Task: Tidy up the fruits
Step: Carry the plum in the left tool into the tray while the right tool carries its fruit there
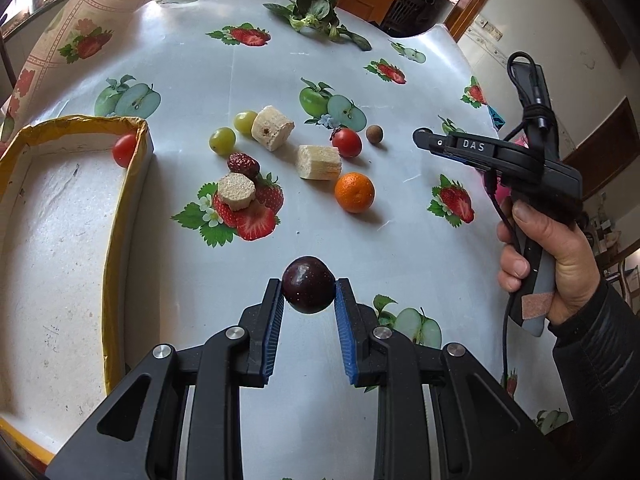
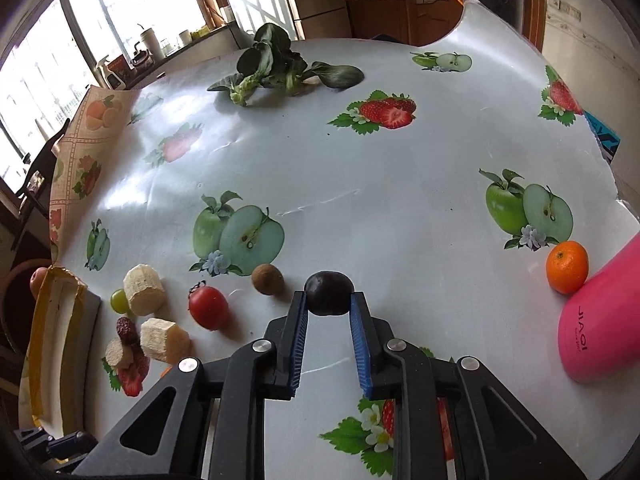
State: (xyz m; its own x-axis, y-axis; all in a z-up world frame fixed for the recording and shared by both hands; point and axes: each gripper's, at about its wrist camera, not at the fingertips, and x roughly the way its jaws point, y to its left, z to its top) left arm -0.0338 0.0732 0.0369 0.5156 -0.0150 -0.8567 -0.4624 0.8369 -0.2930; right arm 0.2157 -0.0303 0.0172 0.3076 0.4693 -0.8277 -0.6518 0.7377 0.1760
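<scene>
Dark purple plum (image 1: pixel 308 285) sits clamped between the blue pads of the left gripper (image 1: pixel 309 292), lifted clear of the tablecloth (image 1: pixel 400 220) (its shadow falls on the cloth below); tool pitched steeply down, jaws narrowed on the fruit; right gripper (image 2: pixel 329 300) likewise pitched down, its pads pinching a second dark round fruit (image 2: pixel 329 293) at the tips; in the left view the right tool shows side-on at the right edge, a hand (image 1: pixel 548 256) wrapped round its handle, dark sleeve below, cable trailing down; yellow-rimmed box (image 1: pixel 116 216) lies at the left of the table, one cherry tomato (image 1: pixel 125 149) in its far corner against the wall; loose items grouped mid-table just right of the box: two green grapes (image 1: pixel 222 139), three pale cut chunks (image 1: pixel 320 161), a red date (image 1: pixel 242 163), a second tomato (image 1: pixel 346 142), a small brown round fruit (image 1: pixel 374 135), an orange (image 1: pixel 354 192); open cloth between the left gripper and that group; box wall stands to the left of the jaws, near but apart; leafy greens (image 1: pixel 316 12) far back, well apart from the rest; on the right side a second orange (image 2: pixel 567 266) touches a pink bottle (image 2: pixel 604 320) near the table edge; wide bare cloth ahead of the right gripper up to the greens.
</scene>
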